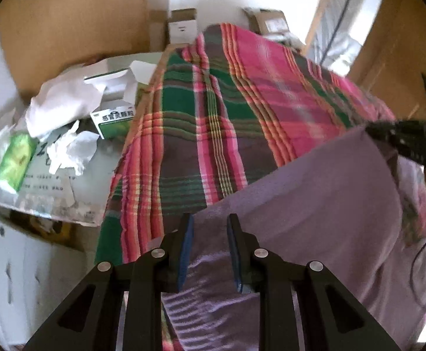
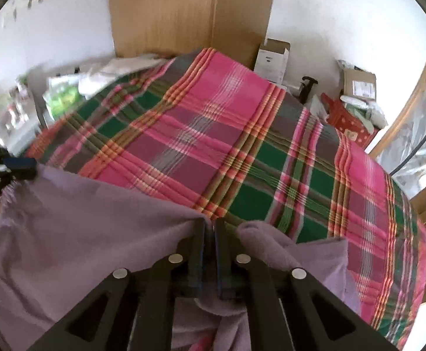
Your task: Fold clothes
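A lilac fleece garment (image 2: 81, 228) lies across the near part of a bed with a pink and green plaid cover (image 2: 213, 134). My right gripper (image 2: 210, 223) is shut on the garment's upper edge, and fabric bunches on both sides of the fingers. It also shows in the left wrist view as the right gripper (image 1: 388, 134), lifting that edge. My left gripper (image 1: 210, 219) is open, its blue pads (image 1: 187, 242) apart over the garment's (image 1: 315, 210) left corner. From the right wrist view the left gripper (image 2: 22, 168) sits at the cloth's far left edge.
A cluttered surface left of the bed holds white paper (image 1: 63, 102), green boxes (image 1: 113, 117) and a printed bag (image 1: 46, 181). Cardboard boxes (image 2: 271, 58) and a red bag (image 2: 350, 122) stand past the bed's far end. A wooden panel (image 2: 189, 11) leans on the wall.
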Tool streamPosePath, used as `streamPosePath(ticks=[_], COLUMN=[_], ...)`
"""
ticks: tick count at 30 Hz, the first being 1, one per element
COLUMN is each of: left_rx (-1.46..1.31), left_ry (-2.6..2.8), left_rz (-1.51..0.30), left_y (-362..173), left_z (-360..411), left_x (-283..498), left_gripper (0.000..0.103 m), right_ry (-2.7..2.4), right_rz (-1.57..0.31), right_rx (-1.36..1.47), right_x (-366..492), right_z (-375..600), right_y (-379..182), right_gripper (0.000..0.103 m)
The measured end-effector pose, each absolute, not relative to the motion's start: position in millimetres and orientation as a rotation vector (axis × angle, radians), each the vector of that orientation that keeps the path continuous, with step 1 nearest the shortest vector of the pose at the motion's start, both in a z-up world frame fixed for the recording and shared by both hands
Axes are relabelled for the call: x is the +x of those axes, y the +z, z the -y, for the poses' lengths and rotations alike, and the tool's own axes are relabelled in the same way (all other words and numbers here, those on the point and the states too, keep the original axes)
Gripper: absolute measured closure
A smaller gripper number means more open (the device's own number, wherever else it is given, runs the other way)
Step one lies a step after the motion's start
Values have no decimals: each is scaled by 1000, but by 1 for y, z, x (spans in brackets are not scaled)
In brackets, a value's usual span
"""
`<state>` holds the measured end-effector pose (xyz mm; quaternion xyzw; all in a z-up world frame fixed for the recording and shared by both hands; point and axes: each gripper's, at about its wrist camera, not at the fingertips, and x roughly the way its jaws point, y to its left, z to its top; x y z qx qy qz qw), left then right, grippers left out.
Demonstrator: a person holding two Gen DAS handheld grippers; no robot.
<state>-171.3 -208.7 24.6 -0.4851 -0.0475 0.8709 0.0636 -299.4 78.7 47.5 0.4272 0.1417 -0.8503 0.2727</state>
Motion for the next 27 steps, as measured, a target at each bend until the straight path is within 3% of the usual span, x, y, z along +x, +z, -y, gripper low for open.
streamPosePath(ticks=[9,21,27], left_rx=[-1266,-1254,-1299], left_ry=[2580,2306,2309], left_rz=[115,-48,-113], left_y=[73,63,50], left_z=[159,26,-10], left_x=[-133,-140,-152], left_gripper=[79,79,79], right_ry=[-2375,-2510,-2497], right_rz=[-159,241,336], right_rx=[1202,1448,1479], right_x=[-280,-218,-220], right_z=[-150,-278,-289], right_y=[63,12,-4], right_gripper=[76,67,62])
